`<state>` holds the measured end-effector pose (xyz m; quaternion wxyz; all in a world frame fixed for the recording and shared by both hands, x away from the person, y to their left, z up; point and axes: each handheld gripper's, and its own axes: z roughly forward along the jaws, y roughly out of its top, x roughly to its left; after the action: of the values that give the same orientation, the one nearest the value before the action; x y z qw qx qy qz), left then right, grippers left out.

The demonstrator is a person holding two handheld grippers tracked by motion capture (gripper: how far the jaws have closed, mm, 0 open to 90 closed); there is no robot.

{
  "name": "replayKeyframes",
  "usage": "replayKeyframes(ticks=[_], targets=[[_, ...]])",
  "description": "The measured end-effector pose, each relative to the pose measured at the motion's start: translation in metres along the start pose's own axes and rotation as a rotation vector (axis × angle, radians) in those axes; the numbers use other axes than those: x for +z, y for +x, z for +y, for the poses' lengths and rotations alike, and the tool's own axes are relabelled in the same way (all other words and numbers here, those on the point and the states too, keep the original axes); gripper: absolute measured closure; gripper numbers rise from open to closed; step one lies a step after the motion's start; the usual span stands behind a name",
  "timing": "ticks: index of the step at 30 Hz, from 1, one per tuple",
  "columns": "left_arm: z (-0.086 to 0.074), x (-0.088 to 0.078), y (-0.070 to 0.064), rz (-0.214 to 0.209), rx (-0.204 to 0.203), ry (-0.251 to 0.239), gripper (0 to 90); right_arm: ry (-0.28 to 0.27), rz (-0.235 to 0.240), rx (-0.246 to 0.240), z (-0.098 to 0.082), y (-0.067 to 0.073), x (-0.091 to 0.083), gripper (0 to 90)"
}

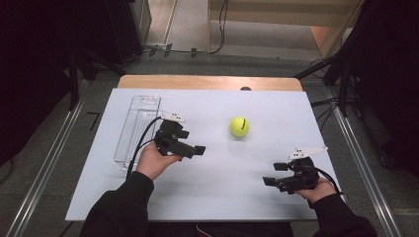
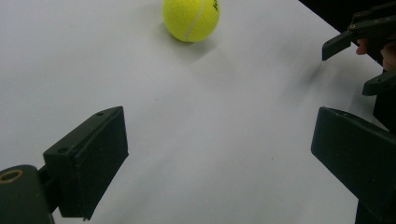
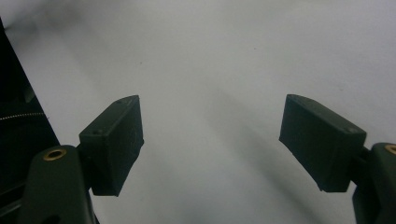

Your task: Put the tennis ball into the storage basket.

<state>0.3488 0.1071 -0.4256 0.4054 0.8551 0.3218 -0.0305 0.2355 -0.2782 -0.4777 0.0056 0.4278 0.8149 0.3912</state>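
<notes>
- Broadly, a white table top (image 1: pixel 212 197) spreads under both grippers; in the right gripper view bare white surface (image 3: pixel 210 56) lies between and beyond the 2 fingers.
- Next in size, a clear plastic tray (image 1: pixel 139 118) lies behind the left gripper, on the side away from its fingertips, near the table's left edge.
- Then the left gripper (image 1: pixel 196 150), held in the left hand (image 1: pixel 153 162): its 2 fingers (image 2: pixel 88 158) stand wide apart, gripping nothing.
- Likewise the right gripper (image 1: pixel 274 174), held in the right hand (image 1: pixel 316 190), has its 2 fingers (image 3: pixel 114 140) spread, empty; its fingertips point towards the left gripper.
- Smallest, 1 yellow tennis ball (image 1: pixel 239 126) rests on the table ahead of the left fingertips (image 2: pixel 191 18), apart from them, and well beyond the right fingers.
</notes>
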Motion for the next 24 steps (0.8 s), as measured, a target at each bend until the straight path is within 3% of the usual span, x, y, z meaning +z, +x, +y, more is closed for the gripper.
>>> replayKeyframes(ticks=[24], targets=[[0.023,0.022,0.003,-0.002,0.021,0.012,4.5,0.002,0.003,-0.006,0.000,0.002,0.000,19.6]])
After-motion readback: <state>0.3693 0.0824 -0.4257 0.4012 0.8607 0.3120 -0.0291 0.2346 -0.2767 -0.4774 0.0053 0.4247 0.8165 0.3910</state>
